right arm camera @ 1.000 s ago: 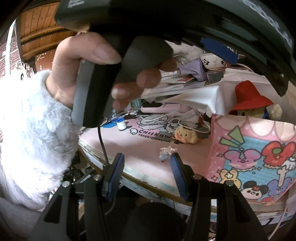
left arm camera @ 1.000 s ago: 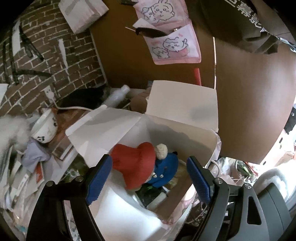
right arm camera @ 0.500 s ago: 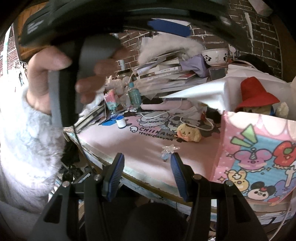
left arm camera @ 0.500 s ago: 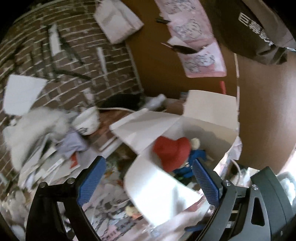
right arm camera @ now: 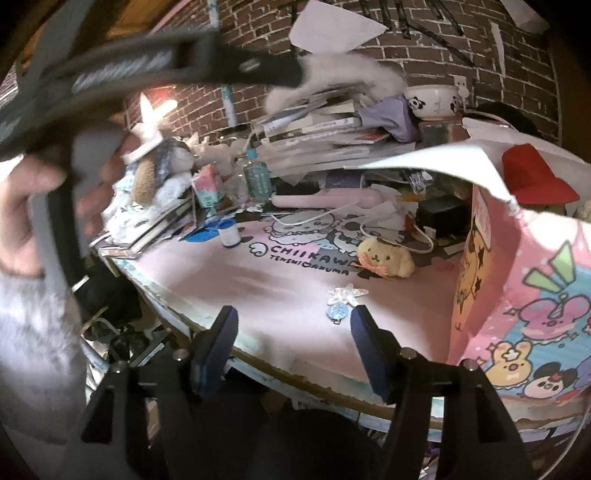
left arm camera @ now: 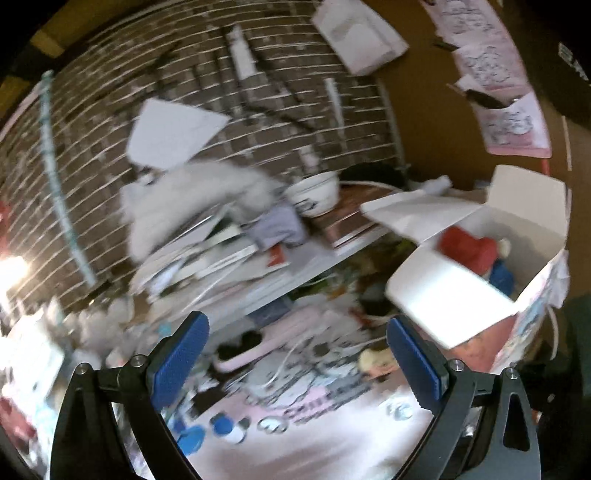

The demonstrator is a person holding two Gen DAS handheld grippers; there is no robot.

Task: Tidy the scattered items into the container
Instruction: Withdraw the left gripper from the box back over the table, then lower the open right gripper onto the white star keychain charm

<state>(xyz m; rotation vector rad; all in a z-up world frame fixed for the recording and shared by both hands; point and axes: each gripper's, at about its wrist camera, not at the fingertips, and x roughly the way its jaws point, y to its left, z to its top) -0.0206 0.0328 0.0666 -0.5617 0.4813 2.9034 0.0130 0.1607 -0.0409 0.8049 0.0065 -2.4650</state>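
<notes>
Red-hatted plush [right arm camera: 532, 177] already sits in the box [left arm camera: 528, 206]. Yellow plush [right arm camera: 386, 258], star charm [right arm camera: 345, 297] and small bottle [right arm camera: 229, 232] remain on the worktop [right arm camera: 295, 295], charm at 12 o'clock of the right gripper [right arm camera: 295, 332]. Left gripper [left arm camera: 295, 362] is wide open and empty; right gripper's jaws have just been opening, nothing between them.

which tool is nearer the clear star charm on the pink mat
Right. The right tool sits low at the table edge with the star charm just beyond its open tips. The left tool is held higher, up and to that view's left.

**Cluttered counter against a brick wall**

A dark brick wall [right arm camera: 424, 44] with pale mortar stands behind the counter [right arm camera: 295, 288], with white paper sheets [right arm camera: 332, 31] stuck to it. A brown panel [left arm camera: 443, 122] adjoins it at right. A bright lamp [right arm camera: 155, 107] glows at left.
</notes>
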